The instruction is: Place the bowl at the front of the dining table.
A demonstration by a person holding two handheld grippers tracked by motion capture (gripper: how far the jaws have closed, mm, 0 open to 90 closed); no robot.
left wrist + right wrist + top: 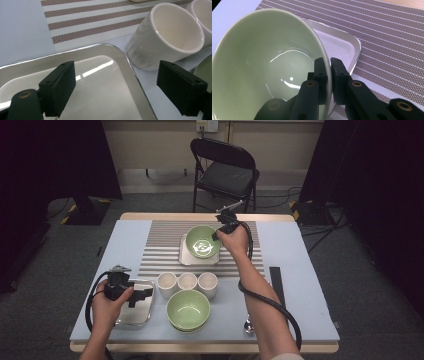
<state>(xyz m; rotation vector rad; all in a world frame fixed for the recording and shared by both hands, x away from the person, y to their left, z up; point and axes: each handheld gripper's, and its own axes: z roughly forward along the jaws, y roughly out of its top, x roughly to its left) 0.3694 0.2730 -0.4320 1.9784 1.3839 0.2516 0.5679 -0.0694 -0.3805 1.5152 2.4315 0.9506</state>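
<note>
We list first the pale blue-grey rectangular table top (300, 270), matte and smooth, then the woven placemat with brown and white stripes (165, 250) laid across its far middle, its weave showing as fine dots up close.

On the placemat we find a shallow white square tray with rounded corners and a bright metal rim (342, 42). Over it sits the glossy pale green ceramic bowl (269, 65), round and deep, tilted in the right gripper view. Our right gripper (329, 75) has its black jaws nearly together, pinching the bowl's thin rim, one pad inside the wall and one outside.

At the near edge we note a second green bowl (188, 309), upright, of the same glaze. Left of it lies a mirror-polished steel tray (100, 92), rounded at the corners.

Our left gripper (115, 85) hangs over that tray with its jaws wide apart and nothing between the ribbed black pads.

Three small cream ceramic cups (186, 282), handleless and smooth, stand in a row touching, between the placemat and the near bowl.
</note>
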